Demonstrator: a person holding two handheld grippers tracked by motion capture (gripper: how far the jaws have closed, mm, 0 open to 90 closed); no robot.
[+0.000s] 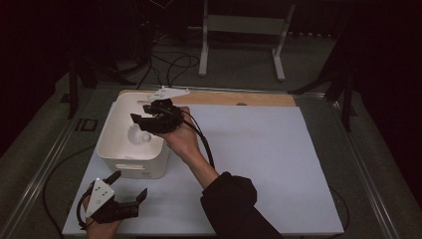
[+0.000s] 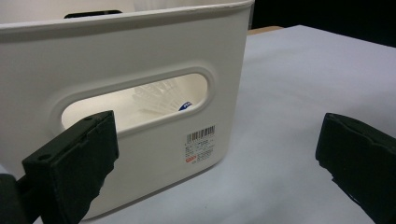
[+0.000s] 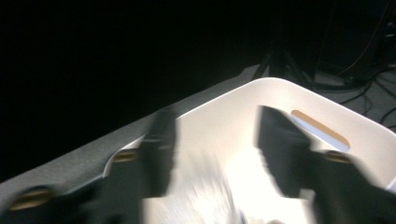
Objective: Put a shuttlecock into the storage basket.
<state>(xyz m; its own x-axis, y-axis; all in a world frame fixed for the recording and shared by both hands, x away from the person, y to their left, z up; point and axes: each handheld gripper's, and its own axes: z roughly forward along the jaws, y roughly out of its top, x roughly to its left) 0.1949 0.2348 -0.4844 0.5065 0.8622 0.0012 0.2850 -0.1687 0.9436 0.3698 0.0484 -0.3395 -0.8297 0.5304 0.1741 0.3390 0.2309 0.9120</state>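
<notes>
A white plastic bin [image 1: 133, 167] with slot handles stands at the left of the white table sheet [image 1: 259, 149]. A white feathered shuttlecock [image 1: 140, 134] lies inside it, and its feathers and blue band [image 2: 164, 97] show through the near handle slot. My right gripper [image 1: 142, 113] hangs over the bin's inside [image 3: 280, 86], tilted down. Its jaws [image 3: 212, 144] stand apart and open, with a blurred white feathery shape [image 3: 205, 196] below them that the pads do not touch. My left gripper [image 1: 130, 183] rests low in front of the bin, open [image 2: 219, 140] and empty, facing the bin's near wall [image 2: 140, 46].
A wooden board edge [image 1: 239, 98] runs along the back of the table sheet. A white metal stand [image 1: 244, 30] and black cables [image 1: 169, 64] sit on the floor beyond. A barcode label [image 2: 201, 140] marks the bin's near wall. The sheet spreads bare to the right of the bin.
</notes>
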